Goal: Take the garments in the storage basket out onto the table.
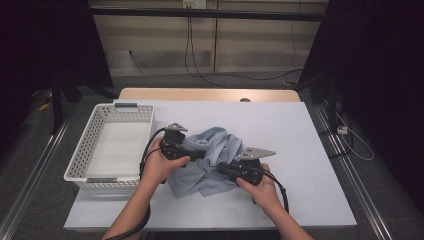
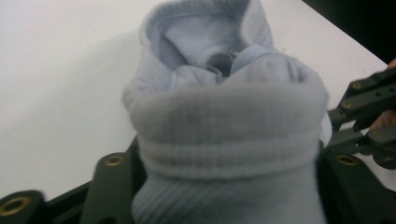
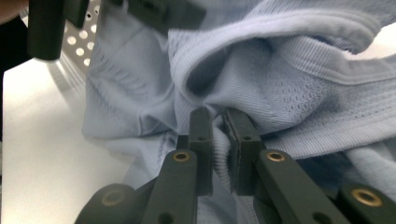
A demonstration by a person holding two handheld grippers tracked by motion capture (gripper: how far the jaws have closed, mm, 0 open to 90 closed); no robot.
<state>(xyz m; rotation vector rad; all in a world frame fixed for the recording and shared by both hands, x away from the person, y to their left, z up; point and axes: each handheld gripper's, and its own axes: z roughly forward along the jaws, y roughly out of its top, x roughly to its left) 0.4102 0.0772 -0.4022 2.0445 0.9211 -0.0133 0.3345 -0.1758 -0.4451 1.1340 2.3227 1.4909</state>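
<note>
High view: lit from overhead, white rectangular surface [image 1: 300,150] bright and even, no glare; room edges go near black on both sides. Soft, short shadows under the crumpled pale blue knit cloth [image 1: 210,165] and beside the white perforated plastic basket [image 1: 85,160]. Pic is low-res, slightly soft overall. Left gripper view: cloth up close is blurred, esp. nearest fold; surface behind washed out, almost overexposed. Right gripper view: knit weave sharp mid-frame, black claw bases at bottom out of focus, top-left corner blurred.
</note>
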